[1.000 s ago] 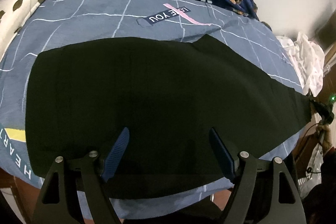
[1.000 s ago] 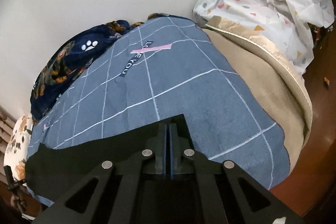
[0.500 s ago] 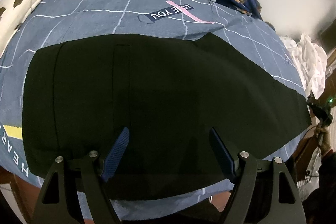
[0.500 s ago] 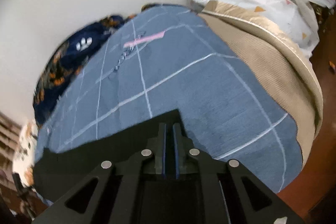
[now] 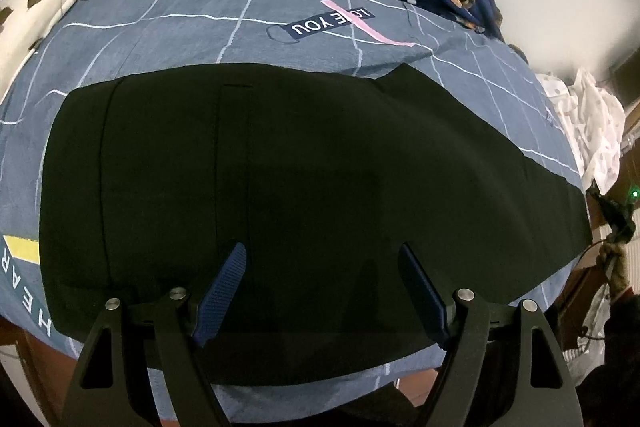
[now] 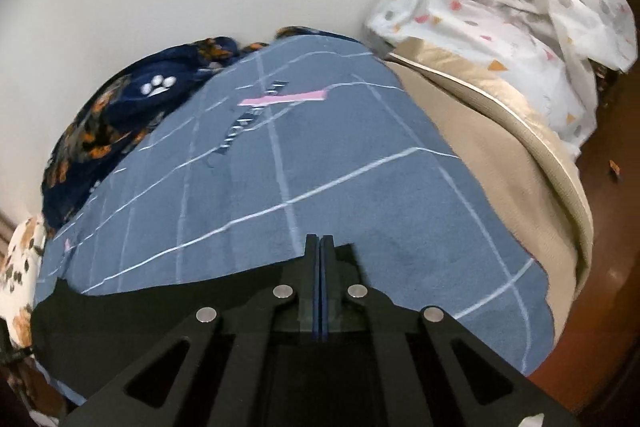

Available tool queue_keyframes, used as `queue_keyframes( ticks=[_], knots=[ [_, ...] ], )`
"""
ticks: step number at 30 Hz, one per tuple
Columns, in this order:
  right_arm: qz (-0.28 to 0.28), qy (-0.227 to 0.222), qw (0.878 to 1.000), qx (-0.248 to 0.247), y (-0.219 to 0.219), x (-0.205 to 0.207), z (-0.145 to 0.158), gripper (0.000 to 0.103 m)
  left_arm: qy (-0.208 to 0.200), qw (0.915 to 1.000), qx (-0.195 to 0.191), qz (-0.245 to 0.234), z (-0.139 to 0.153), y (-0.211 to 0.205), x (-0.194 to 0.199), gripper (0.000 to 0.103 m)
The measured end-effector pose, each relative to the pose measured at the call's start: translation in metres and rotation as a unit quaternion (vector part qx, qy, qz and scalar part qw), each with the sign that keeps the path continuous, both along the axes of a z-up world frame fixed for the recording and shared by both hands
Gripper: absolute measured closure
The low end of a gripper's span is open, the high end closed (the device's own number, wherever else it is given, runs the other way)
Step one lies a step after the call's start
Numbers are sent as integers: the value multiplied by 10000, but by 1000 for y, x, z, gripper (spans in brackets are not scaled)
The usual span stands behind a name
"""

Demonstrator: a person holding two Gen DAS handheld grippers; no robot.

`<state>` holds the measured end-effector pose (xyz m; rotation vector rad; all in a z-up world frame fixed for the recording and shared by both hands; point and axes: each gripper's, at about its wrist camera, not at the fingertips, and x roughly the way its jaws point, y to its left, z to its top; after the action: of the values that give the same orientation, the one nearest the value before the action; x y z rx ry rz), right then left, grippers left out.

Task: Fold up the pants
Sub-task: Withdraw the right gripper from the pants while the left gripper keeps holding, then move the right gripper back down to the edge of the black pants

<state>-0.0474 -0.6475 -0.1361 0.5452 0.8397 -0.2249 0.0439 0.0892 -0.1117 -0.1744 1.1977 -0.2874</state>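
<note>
1. I see the black pants (image 5: 288,183) spread flat on the blue grid bedsheet (image 5: 192,27), nearer than before.
2. My left gripper (image 5: 322,267) hovers above them, jaws spread.
3. My right gripper (image 6: 320,247) stays clamped on the leg hem.

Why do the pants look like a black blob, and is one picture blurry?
Left wrist view: sharp, but the black pants swallow the dim light, only faint seams showing. Right wrist view: smeared lettering on the blue bedsheet shows blur.
</note>
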Motion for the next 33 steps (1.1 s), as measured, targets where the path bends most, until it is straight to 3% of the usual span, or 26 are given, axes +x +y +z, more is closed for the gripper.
queue_keyframes(
  ticks=[3,5,7,8,10,11,13,15,21,26,30,33],
  knots=[
    [-43,-233,9970,730,-18,-9,-8,96,21,10000,21,3,-1,-1,2,25],
    [8,-138,9982,592,-18,-12,-10,89,30,10000,43,-5,-1,-1,3,25],
    [166,0,9984,544,-12,-11,-14,63,40,10000,58,-10,-1,-2,4,25],
    [225,76,9984,505,-8,-10,-17,60,45,10000,66,-10,-1,-2,4,25],
    [331,155,9983,444,-1,-9,-21,63,53,10000,66,2,-1,-2,4,25],
    [440,167,9981,407,4,-6,-22,69,59,10000,68,10,-1,-2,4,25],
    [520,359,9980,10,16,-5,-23,90,67,9999,75,15,0,-2,4,24],
    [473,368,9982,-57,18,-7,-21,99,72,9999,89,20,0,-3,4,24],
    [207,-31,9996,-189,15,-11,3,101,76,9999,131,17,-2,-4,6,24],
    [-40,129,9998,-157,1,-5,-12,102,58,9999,103,34,-3,-4,7,23],
    [-244,-70,9988,420,-12,-15,-30,98,69,9999,117,30,-3,-4,7,23],
    [-892,-851,9855,1163,-41,-51,-24,93,51,10000,84,-5,-3,-4,6,23]
  ],
)
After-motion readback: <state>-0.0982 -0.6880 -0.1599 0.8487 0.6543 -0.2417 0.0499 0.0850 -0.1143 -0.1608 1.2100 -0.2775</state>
